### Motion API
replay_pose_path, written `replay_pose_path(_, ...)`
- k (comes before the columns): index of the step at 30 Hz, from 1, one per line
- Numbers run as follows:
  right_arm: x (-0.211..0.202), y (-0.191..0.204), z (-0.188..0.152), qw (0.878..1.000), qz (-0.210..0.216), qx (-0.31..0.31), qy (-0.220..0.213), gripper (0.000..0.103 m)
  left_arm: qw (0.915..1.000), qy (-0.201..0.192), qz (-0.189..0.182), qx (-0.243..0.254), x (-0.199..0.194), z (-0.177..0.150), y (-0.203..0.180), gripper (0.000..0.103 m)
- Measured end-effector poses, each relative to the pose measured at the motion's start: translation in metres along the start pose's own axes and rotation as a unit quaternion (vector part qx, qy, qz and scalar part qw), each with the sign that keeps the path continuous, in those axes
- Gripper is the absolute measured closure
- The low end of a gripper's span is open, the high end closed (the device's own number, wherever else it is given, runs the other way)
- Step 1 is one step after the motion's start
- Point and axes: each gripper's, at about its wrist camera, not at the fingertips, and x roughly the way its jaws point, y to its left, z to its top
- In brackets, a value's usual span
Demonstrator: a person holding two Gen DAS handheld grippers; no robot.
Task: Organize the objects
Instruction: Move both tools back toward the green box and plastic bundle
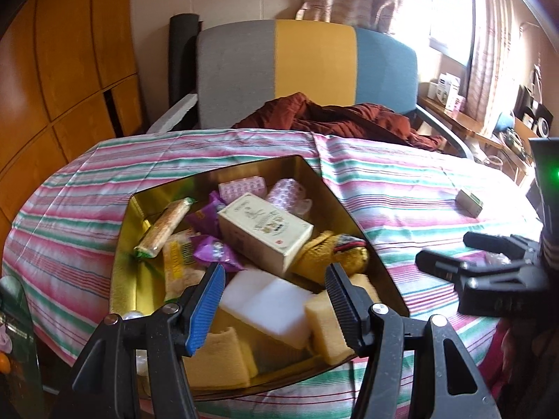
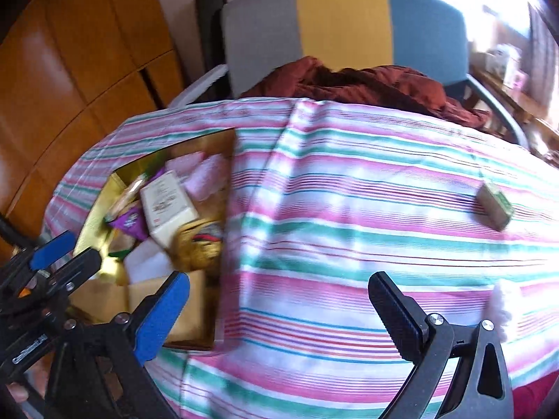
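Right tool [image 2: 279, 310] gapes wide and empty; the small green box [image 2: 495, 207] lies ahead to its right, long axis slanting, nearer it than the left tool [image 1: 274, 284], open over the tin [image 1: 353, 216].

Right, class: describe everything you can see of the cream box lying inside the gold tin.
The cream box is a rectangular carton, cardboard by the look of it, with a printed ornamental label on its top face and a small red mark on one end. It looks closed and undamaged. It lies tilted in the gold tin, propped on other contents: purple wrappers sit at its left, a white foam block below it, a gold knitted piece at its right. Neither claw touches it.
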Motion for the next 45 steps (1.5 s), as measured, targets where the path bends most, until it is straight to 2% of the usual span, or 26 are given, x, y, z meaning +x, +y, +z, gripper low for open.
replay_pose_path(11,-0.022,-0.107,0.019,0.994,-0.089,0.062,-0.005,0.0,0.9983,0.001,-0.027,0.051,0.006,0.01,-0.043,0.042)
replay_pose_path(20,-0.026,-0.2,0.019,0.981,-0.131,0.14,0.0,0.0,0.9951,0.012,-0.043,0.088,0.019,0.018,-0.081,0.042)
replay_pose_path(27,-0.024,-0.252,0.001,0.962,-0.104,0.252,0.004,0.0,0.9913,0.034,-0.063,0.11,0.038,0.024,-0.113,0.042)
replay_pose_path(32,-0.032,-0.281,-0.013,0.937,-0.092,0.337,-0.009,0.0,0.987,0.084,-0.099,0.096,0.064,0.033,-0.137,0.042)
replay_pose_path(36,-0.041,-0.297,-0.022,0.917,-0.084,0.388,-0.026,0.0,0.9821,0.091,-0.118,0.115,0.076,0.04,-0.167,0.042)
replay_pose_path(42,-0.052,-0.299,-0.024,0.91,-0.074,0.405,-0.055,0.0,0.9744,0.094,-0.146,0.143,0.094,0.059,-0.218,0.042)
replay_pose_path(43,-0.055,-0.301,-0.025,0.906,-0.071,0.412,-0.061,0.0,0.9719,0.094,-0.154,0.151,0.097,0.062,-0.227,0.041)
replay_pose_path(45,-0.058,-0.306,-0.028,0.9,-0.061,0.426,-0.068,0.0,0.9671,0.092,-0.167,0.168,0.106,0.068,-0.248,0.027)
